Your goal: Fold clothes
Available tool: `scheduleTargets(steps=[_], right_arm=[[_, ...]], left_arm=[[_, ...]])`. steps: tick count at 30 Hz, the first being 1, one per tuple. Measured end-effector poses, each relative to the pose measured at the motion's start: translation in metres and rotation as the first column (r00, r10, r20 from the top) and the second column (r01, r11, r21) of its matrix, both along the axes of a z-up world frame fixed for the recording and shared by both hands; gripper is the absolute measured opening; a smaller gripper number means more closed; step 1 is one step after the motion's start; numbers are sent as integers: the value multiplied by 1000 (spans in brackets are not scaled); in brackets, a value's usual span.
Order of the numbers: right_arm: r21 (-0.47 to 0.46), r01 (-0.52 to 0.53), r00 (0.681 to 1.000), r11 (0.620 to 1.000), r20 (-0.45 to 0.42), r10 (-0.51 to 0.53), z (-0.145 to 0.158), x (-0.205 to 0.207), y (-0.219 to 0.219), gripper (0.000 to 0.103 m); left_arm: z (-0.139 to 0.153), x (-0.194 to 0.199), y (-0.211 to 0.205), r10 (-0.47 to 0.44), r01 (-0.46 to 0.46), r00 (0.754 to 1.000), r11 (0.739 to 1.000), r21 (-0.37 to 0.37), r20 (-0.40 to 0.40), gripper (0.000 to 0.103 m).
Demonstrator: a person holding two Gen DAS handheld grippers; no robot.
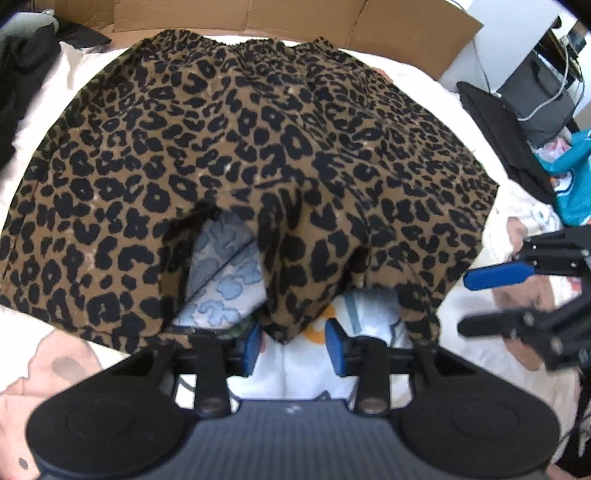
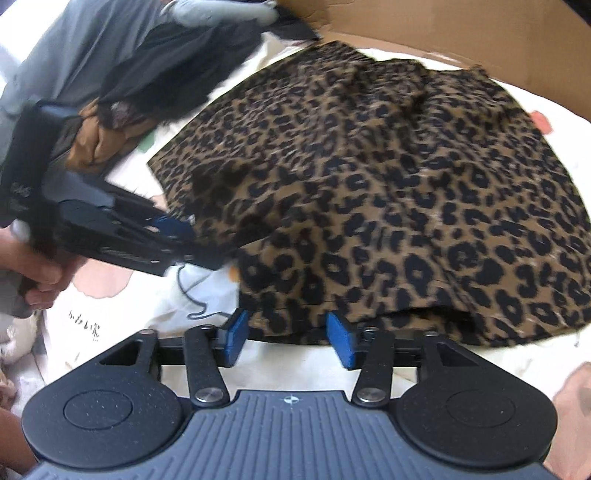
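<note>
1. A leopard-print garment [image 1: 258,155] is spread on a bed sheet [image 1: 33,122], with flattened cardboard [image 1: 303,18] behind it.
2. A pile of clothes [image 2: 122,62] is seen to the garment's left.
3. The left gripper [image 1: 293,347] is placed at the near hem; the right gripper [image 2: 282,338] is placed at the same hem, farther right.
4. A chair [image 1: 491,114] stands to the bed's right.
</note>
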State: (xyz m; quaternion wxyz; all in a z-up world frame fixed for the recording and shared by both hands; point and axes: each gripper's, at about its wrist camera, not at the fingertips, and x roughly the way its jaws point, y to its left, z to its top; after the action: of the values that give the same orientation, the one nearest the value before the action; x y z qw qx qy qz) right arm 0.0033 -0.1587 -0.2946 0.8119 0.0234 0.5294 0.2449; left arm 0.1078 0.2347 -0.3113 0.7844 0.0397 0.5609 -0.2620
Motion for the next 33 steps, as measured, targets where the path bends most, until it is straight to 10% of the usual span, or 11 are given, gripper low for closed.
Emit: scheduleTargets(steps=[3,4,8,11,17,29,33], right_arm=[[-7,-37,999,999,-7,37,-7,3,13,58],[-9,-48,999,999,-9,48,-9,4,17,58],[-32,-87,996,996,8,87,-15,6,28,54],[-46,-78,997,996,15,79,-13,5,22,16],[-76,-66,996,995,49,70,6,-6,3,5],[-93,-134,991,987,-20,132,3,-28,-3,7],[-56,-38,999,998,-7,38,5,-27,-25,31]], left_arm=[[-2,-1,-1,-11,11,999,1000,-3,32,28],[0,-2,-2,-25,24,999,1000,6,48,5],[22,-3,-4,-59,61,996,998,-21,67,4],[47,-8,-7,-98,102,992,993,-51,77,4],[69,-20,-21,-138,143,989,984,-111,46,4],[34,-43,-15,-177,173,979,984,-44,-103,6],[38,-39,3,-143,142,986,990,-18,-90,9]])
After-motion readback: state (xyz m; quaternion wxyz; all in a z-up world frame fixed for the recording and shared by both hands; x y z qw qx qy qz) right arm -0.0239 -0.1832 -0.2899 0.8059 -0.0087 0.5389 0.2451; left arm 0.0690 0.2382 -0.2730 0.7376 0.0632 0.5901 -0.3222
